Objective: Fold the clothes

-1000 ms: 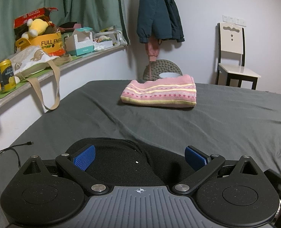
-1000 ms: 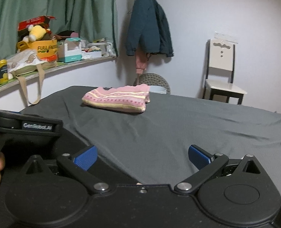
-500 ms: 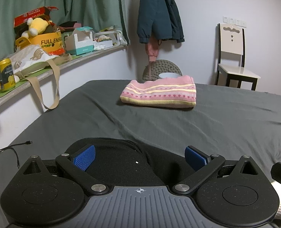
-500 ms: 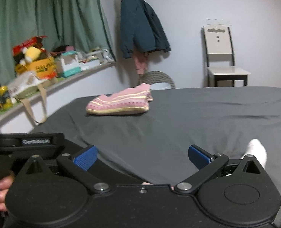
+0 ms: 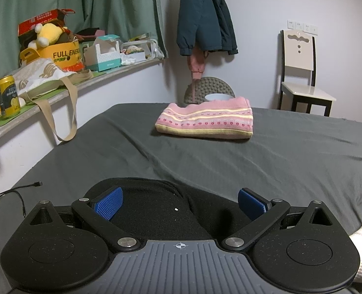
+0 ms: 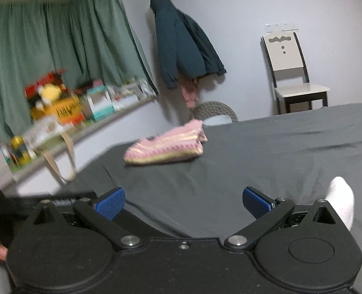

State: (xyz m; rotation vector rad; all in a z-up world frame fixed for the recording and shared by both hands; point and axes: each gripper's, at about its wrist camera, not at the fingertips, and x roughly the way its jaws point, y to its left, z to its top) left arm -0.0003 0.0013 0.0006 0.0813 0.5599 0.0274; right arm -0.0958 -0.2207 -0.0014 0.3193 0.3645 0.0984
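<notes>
Pink striped sweater [image 5: 205,122] lies folded mid-frame on the grey bed [image 5: 291,161], both grippers' [image 5: 179,204] [image 6: 183,202] jaws apart, holding nothing

You are in a bedroom of a home, and the bed [image 5: 279,152] with its dark grey sheet shows it best. Beyond the bed's far edge a dark jacket [image 5: 203,17] hangs on the white wall, with a dining chair [image 5: 301,73] to its right under a row of wall sockets [image 5: 302,26]. Left of the bed runs a window ledge [image 5: 58,93] under green curtains [image 5: 82,2], cluttered with a plush toy [image 5: 47,34], a yellow box [image 5: 58,55], a drink can [image 5: 6,95] and a tote bag [image 5: 46,79]. On the bed lies a folded pink sweater [image 5: 205,121].
</notes>
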